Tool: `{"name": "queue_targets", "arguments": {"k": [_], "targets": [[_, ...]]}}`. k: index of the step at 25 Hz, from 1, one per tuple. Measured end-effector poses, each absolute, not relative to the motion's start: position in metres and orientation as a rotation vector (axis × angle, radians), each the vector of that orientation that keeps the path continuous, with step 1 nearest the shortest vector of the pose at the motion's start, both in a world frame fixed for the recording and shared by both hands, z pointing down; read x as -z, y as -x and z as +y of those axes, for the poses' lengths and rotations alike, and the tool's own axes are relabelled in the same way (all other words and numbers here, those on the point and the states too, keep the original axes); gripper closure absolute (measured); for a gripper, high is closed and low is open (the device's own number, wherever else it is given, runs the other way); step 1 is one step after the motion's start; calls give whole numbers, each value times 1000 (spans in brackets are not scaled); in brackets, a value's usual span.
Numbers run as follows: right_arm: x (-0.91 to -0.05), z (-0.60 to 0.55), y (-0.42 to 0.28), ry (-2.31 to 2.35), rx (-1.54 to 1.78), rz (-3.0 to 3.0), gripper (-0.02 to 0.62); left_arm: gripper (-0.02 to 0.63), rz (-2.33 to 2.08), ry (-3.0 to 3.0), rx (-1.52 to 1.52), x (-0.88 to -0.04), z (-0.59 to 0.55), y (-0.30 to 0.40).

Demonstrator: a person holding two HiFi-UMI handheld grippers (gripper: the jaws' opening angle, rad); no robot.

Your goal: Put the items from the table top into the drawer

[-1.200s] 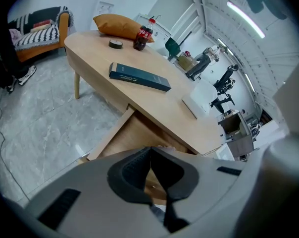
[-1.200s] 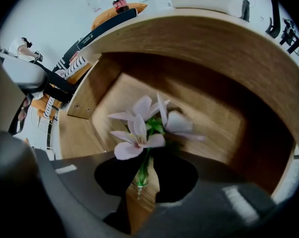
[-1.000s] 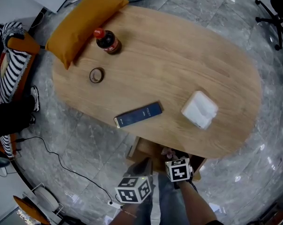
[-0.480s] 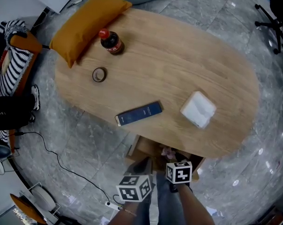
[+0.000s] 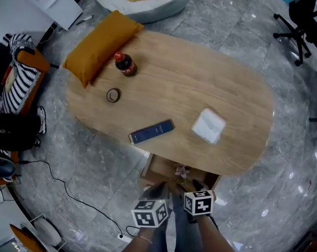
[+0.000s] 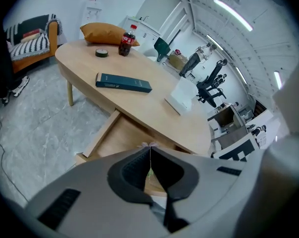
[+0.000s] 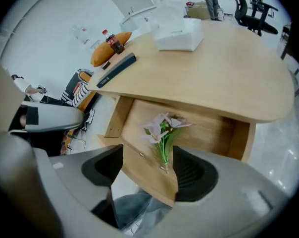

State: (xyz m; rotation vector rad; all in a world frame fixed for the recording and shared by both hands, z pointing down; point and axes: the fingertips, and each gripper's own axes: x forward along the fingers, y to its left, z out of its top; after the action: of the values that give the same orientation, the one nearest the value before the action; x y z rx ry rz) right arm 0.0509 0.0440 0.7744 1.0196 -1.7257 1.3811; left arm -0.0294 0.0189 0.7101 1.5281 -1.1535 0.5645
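Though between right jaws, flower untouched

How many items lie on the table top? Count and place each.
5: an orange cushion at the table's left end, a cola bottle beside it, a tape roll nearer, a dark blue box by the front edge, a white pack to its right. None seems hidden.

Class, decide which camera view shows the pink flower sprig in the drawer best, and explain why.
The right gripper view: the pink flower sprig lies large and whole in the open drawer, petals and green stem clear. The head view shows the sprig small; the left gripper view shows only its petal tips.
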Motion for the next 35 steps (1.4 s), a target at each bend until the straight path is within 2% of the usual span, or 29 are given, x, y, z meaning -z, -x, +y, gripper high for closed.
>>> {"name": "queue_targets", "arguments": {"k": [6,20,24,28,35], "targets": [[-712,30,-52,-1106,-1362,-1803,288,594,-1137,-1603,-556,-667,16,28],[-573,23,-53,-1220,-1193,-1914,336,594,-1161,-1708,-460,-551,22,46],[-537,22,-51,-1216,-1120,-1971,392,594,-1148,-1781,-427,-518,19,46],[-504,29,-40,-1178,-1109,-2040,412,594,-1104,-1870,-438,-489,24,42],[-442,29,-37,-1377,-983,-2132,524,594,-1069,-2000,-396,-448,38,41]]}}
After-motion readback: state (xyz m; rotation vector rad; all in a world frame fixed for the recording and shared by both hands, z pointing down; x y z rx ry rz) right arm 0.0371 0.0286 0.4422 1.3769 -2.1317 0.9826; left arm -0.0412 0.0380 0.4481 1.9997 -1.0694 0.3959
